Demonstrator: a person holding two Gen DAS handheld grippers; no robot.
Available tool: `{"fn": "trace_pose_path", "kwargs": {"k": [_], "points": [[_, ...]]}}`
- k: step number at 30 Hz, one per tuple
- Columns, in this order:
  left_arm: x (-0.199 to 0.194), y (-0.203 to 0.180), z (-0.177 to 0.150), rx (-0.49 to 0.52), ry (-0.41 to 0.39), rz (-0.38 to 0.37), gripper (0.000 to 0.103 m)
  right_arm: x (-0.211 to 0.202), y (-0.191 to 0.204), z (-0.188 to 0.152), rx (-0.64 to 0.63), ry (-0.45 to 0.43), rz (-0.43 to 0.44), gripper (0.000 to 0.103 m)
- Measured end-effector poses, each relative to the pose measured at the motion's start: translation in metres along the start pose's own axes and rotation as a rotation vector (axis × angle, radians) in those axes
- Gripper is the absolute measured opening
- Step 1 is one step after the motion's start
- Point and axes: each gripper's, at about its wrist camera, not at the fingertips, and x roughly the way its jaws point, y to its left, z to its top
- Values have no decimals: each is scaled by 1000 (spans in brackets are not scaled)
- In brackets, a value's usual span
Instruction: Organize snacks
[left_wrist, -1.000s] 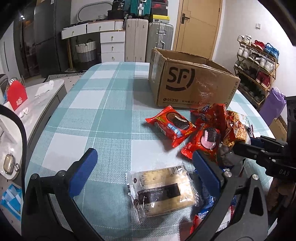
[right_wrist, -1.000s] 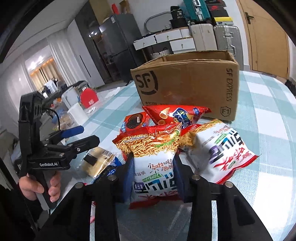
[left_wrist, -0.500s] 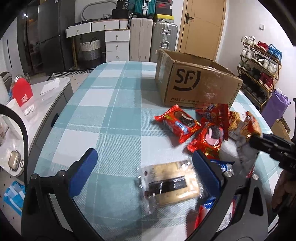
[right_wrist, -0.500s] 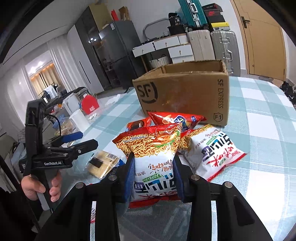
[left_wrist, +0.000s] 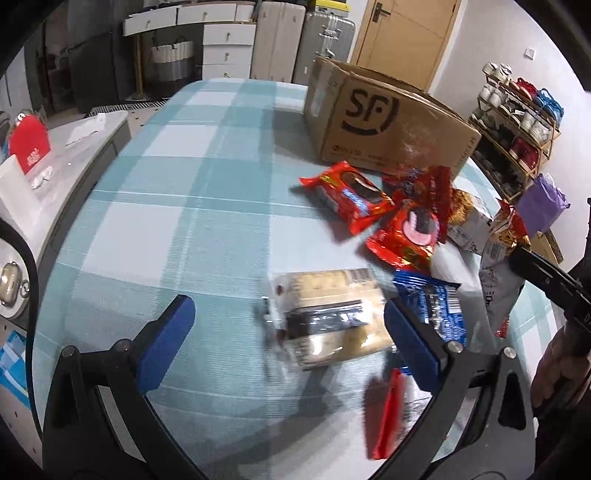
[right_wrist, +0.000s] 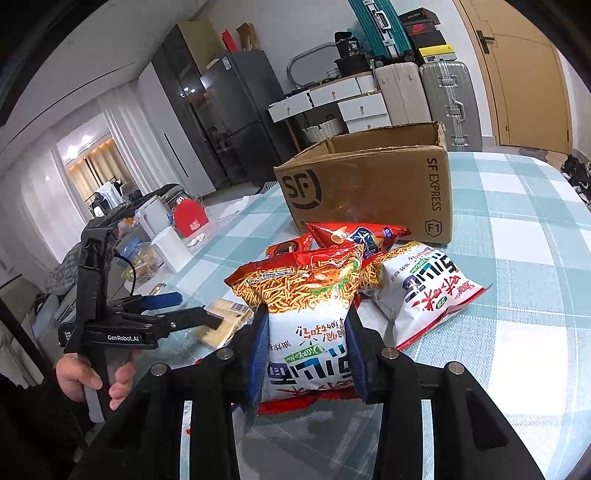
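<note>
A person at a table spread with a teal-and-white checked cloth (right_wrist: 517, 221) sorts snacks with a hand-held claw in each hand. Nearest, the right gripper (right_wrist: 306, 354) has its blue-padded jaws pressed closed on the lower half of a white-and-red crinkled bag of noodle snacks (right_wrist: 306, 314), held upright with its top leaning away from the claw. Just beyond and to the right of that claw lies a matching second noodle bag (right_wrist: 424, 291) flat on the cloth, and past it a red chip packet (right_wrist: 362, 234) rests against the foot of the brown cardboard shipping box (right_wrist: 369, 192), open at the top, straight ahead. Off to the left the left gripper (left_wrist: 284, 332) hangs with its jaws spread wide and empty over a clear-wrapped pack of pale crackers (left_wrist: 328, 317), which sits between its pads, nearer the right one, and looks untouched. Beyond that claw lie a blue wrapper (left_wrist: 432, 306) and two red cookie packets (left_wrist: 351, 197). The step in hand appears to be carrying the gripped bag to the box; the next move likely calls for lifting it clear of the chip packet and above the box rim before letting go.
</note>
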Motion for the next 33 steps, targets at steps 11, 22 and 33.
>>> {"fn": "trace_pose_path", "kwargs": {"k": [11,22,33], "points": [[27,-25,5,16,79,44,102,-11,-5,-9,33,-16,13,38],[32,-32,4,50,94,111,102,-10,-12,-13,57,-13,18,38],[24,-40,3,107,101,82,73,-9,-14,-15,70,-4,24,38]]}}
